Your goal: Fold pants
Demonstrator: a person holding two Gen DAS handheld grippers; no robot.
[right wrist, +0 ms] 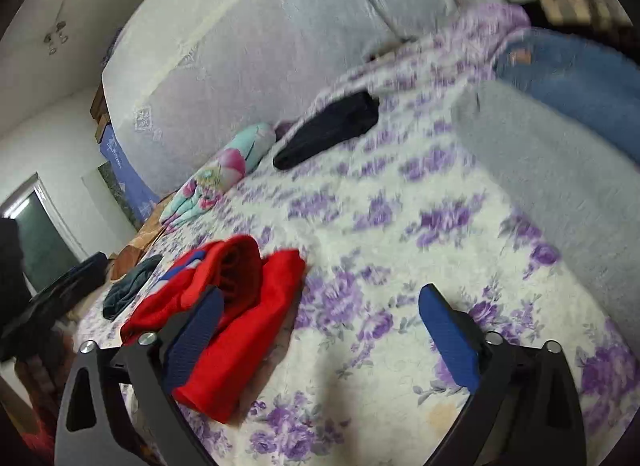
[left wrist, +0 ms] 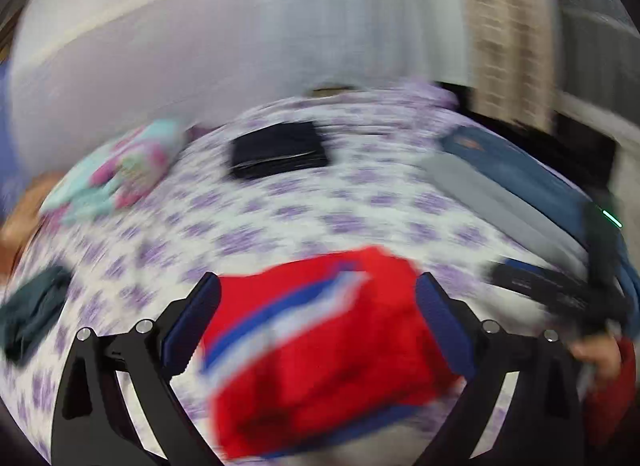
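Purple-flowered bedding covers the bed (right wrist: 400, 250), which serves as the work surface; a white mattress leans against the wall behind it.

The red pants (left wrist: 320, 350), with a blue-and-white side stripe, lie in a compact bundle near the front edge of the bed. In the right wrist view the bundle shows stacked layers with a rolled fold on top, so the folding appears largely complete.

The left tongs (left wrist: 318, 330) are released. Both pads straddle the bundle with clear gaps to the cloth, a position suited either to a final squeeze or to letting go; heavy blur prevents deciding which.

The right tongs (right wrist: 322, 330) are also released and grasp nothing. Their left pad overlaps the bundle's near edge in view; contact cannot be confirmed.

Other items sit well apart from the work zone, presumably to keep finished and pending garments separate:
- a folded dark garment (left wrist: 279, 149) toward the far side;
- grey pants (right wrist: 552, 201) and blue jeans (right wrist: 580, 85) laid flat along the right;
- a dark green garment (right wrist: 130, 286) at the left edge;
- a floral pillow (right wrist: 224, 169) near the mattress.
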